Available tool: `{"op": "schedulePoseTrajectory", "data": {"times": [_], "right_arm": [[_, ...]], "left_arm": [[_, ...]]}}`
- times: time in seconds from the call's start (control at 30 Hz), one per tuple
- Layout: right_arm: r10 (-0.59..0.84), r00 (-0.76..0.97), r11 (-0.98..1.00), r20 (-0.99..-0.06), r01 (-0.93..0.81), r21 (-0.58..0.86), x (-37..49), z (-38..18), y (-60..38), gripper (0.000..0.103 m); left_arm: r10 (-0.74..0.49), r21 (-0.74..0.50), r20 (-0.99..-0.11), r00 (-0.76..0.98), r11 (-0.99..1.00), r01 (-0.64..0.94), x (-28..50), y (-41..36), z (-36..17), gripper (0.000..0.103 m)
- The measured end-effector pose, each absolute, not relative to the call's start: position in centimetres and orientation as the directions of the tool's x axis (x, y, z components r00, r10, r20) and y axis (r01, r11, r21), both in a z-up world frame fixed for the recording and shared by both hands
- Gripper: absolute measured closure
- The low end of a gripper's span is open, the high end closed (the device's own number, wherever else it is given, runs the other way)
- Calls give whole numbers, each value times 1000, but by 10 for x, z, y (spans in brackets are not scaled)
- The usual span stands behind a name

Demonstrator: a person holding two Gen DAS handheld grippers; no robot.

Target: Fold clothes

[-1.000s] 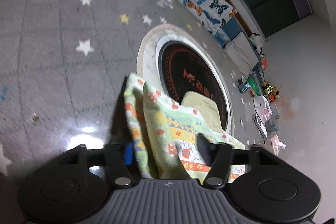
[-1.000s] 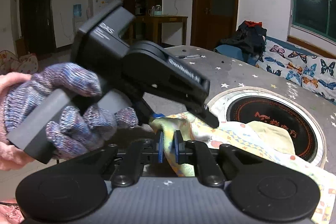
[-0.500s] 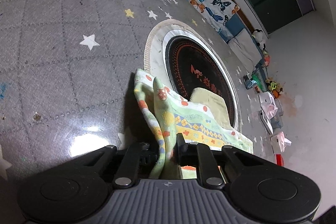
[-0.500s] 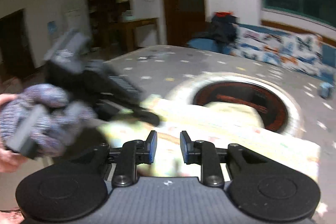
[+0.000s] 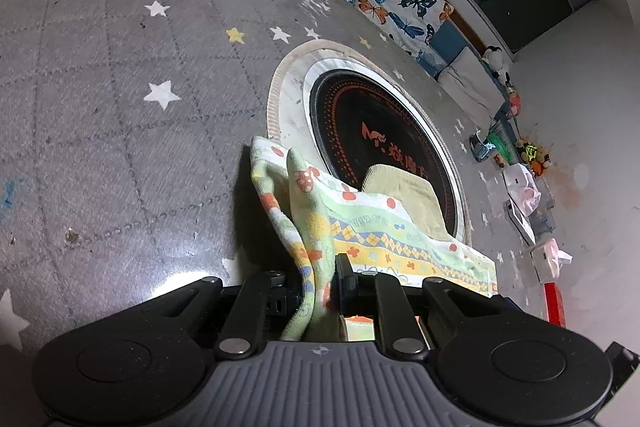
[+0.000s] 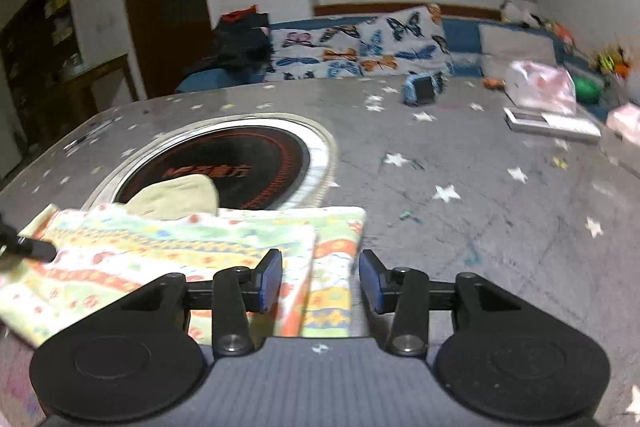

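Beside the round black hob (image 5: pixel 380 143) set into the grey star-patterned worktop (image 5: pixel 120 75), my left gripper (image 5: pixel 320 281) has its fingers clenched on a bunched edge of the patterned garment (image 5: pixel 316 223). My right gripper (image 6: pixel 320 281) hangs over the garment's folded corner with its blue-padded fingers (image 6: pixel 269 279) spread and gripping nothing. Part of the garment, a plain yellowish cuff (image 6: pixel 180 197), lies on the hob.

Left wrist view close, looking down across table (image 5: pixel 100 107), right wrist view low, level, both sharing round burner (image 5: pixel 380 147).
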State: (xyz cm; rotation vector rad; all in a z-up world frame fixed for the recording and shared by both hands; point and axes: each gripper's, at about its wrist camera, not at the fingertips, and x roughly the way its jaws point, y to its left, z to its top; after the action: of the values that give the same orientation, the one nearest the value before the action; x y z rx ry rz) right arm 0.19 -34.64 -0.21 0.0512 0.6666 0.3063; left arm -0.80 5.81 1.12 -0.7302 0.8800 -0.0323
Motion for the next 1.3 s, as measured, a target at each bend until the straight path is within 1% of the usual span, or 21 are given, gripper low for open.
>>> {"op": "schedulePoseTrajectory", "data": {"times": [0.07,0.17,0.23,0.27,0.3,0.37,0.4,0.57,0.73,0.9,1.03,1.3], "right_arm": [[318,731,948,-604,-251,194,8,-7,-351,60],[332,731,943,-596,-257,210,10,-9,-347,60],[345,726,939,-595,-269,217,11,-9,-343,69],[352,723,936,-594,-274,221,11,-10,-341,80],[358,720,934,-594,-280,224,11,-10,-338,85],[355,727,935,-588,-280,218,8,-8,-335,92],[352,732,936,-583,-278,217,6,-7,-334,93],[351,768,937,-537,-285,204,-5,12,-339,95],[323,807,946,-494,-276,167,-12,35,-350,95],[261,845,965,-467,-222,138,-11,52,-376,95],[184,873,983,-453,-159,94,-8,64,-406,95],[49,883,999,-467,-36,37,11,69,-463,95]], "left_arm": [[-309,-586,-692,652,768,-258,-8,57,12,88],[-300,-572,-696,652,780,-252,-7,56,13,88],[-289,-558,-699,654,793,-246,-7,54,14,88],[-282,-549,-701,655,800,-242,-7,53,14,88],[-277,-541,-702,656,807,-238,-6,51,16,88],[-267,-524,-705,657,820,-229,-6,49,18,90],[-262,-516,-706,658,827,-225,-5,48,19,91],[-262,-491,-684,680,855,-165,1,38,38,93],[-298,-481,-661,689,873,-84,18,12,56,94],[-344,-476,-645,682,880,-6,43,-25,69,94],[-383,-470,-634,671,881,59,67,-60,77,94],[-433,-450,-644,631,881,146,111,-131,76,94]]}}
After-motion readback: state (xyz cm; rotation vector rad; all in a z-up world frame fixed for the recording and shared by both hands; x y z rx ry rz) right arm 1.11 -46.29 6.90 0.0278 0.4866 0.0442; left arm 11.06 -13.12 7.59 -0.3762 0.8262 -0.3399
